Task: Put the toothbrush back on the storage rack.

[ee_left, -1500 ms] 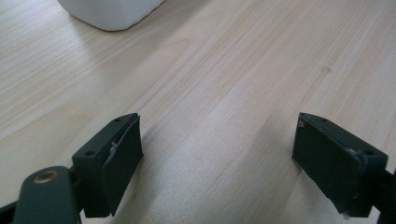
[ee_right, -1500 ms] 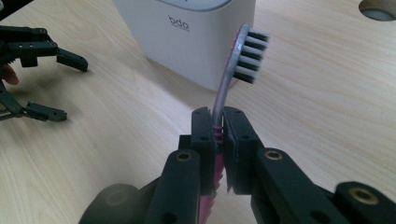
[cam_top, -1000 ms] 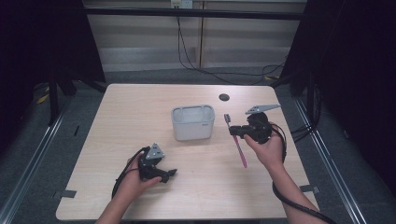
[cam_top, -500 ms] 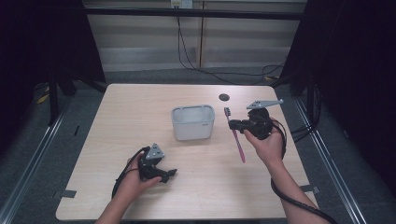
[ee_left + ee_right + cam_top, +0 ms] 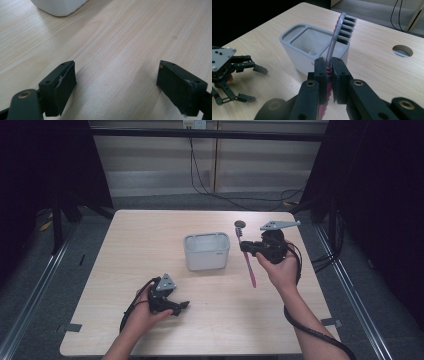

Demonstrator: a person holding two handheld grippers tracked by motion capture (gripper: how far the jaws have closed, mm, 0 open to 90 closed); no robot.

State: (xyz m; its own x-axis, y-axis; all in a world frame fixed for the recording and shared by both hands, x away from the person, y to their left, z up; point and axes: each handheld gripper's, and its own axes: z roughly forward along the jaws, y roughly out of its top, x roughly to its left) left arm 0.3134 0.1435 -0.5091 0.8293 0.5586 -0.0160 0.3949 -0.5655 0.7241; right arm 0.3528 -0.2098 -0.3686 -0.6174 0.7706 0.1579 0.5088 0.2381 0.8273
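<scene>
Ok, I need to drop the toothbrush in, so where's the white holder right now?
In the high view the white holder stands mid-table, just left of the toothbrush clamped in the right gripper.

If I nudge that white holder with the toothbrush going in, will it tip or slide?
The white holder looks squat and broad-based, so tipping seems unlikely. It looks hollow and probably light, standing on smooth wood, so a sideways nudge would likely slide it. The toothbrush, clamped near its neck by the right gripper, looks stiff enough to push it.
</scene>
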